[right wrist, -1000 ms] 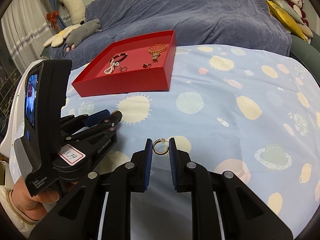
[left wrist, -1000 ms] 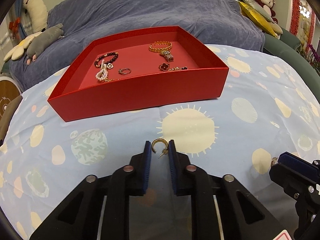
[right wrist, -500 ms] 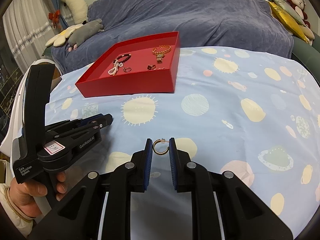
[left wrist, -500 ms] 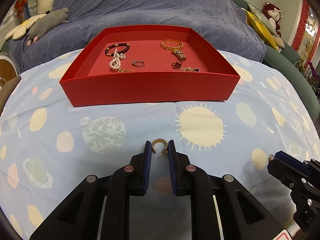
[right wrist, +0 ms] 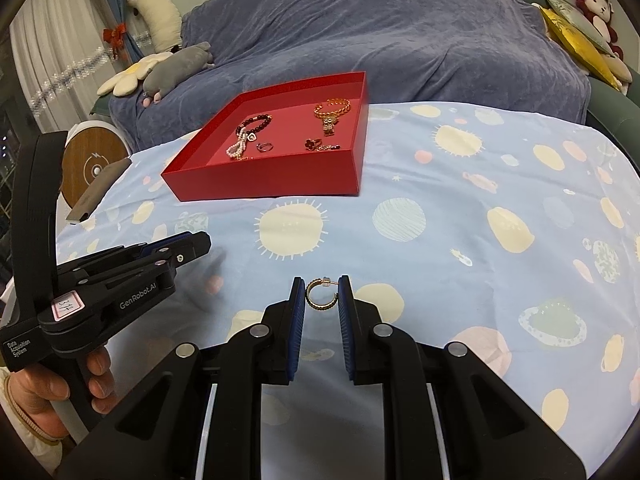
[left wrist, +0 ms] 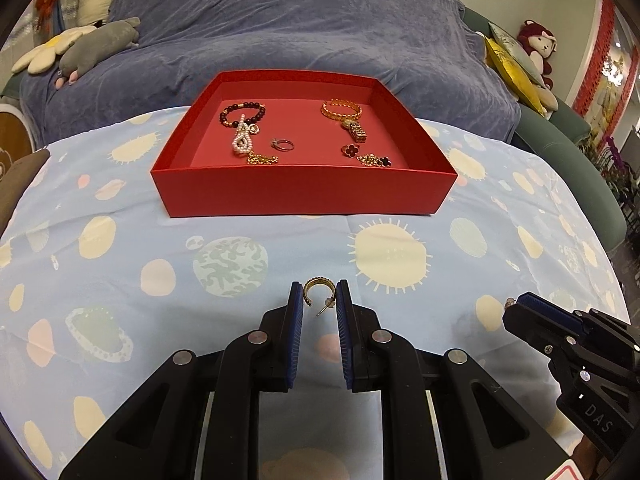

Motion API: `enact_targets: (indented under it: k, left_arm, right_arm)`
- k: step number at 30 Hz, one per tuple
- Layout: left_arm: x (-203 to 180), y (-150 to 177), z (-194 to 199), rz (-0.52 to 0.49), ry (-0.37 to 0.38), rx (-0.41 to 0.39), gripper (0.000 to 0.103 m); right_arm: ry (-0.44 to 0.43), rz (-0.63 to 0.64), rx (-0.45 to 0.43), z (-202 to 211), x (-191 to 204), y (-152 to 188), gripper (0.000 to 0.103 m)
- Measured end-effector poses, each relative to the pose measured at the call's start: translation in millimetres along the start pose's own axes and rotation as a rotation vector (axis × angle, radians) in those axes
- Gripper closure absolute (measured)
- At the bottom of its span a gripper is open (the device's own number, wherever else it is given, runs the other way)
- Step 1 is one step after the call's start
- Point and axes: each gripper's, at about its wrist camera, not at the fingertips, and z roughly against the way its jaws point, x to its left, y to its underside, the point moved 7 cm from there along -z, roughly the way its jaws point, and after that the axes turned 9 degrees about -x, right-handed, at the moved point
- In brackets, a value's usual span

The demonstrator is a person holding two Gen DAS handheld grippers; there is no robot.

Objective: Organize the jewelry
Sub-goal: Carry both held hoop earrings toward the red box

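Note:
My left gripper (left wrist: 319,298) is shut on a gold hoop earring (left wrist: 318,292), held above the cloth in front of the red tray (left wrist: 304,196). My right gripper (right wrist: 320,294) is shut on a second gold hoop earring (right wrist: 320,294). The tray holds a dark bead bracelet (left wrist: 242,114), a pearl strand (left wrist: 242,142), a ring (left wrist: 284,144), a gold bracelet (left wrist: 341,109), a flower ring (left wrist: 351,150) and gold chains (left wrist: 374,160). In the right wrist view the tray (right wrist: 272,184) is far ahead to the left, and the left gripper (right wrist: 176,250) is at the left.
A light blue cloth with sun and planet prints (left wrist: 388,256) covers the table. A blue-covered sofa (left wrist: 300,28) with plush toys (left wrist: 96,38) stands behind. The right gripper's tip (left wrist: 532,312) shows at the lower right of the left wrist view.
Both grippers have moved and turned a little while keeping their earrings. The left one now faces the tray squarely. In the right wrist view the left gripper has dropped lower and further left.

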Motion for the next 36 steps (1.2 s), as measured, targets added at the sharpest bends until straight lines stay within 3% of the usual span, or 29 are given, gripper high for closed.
enact_targets:
  k: [16,36]
  left_arm:
    - [20.0,-6.0,20.6,-0.022,-0.098,-0.035,0.089]
    - [29.0,-2.0,27.5,-0.025,-0.121,-0.039,0.089]
  right_arm:
    - [-0.049,0.046,0.008,-11.8,44.3,-1.1,0.087]
    - [-0.061,0.055,0.001,-16.8,59.8,-4.0,0.087]
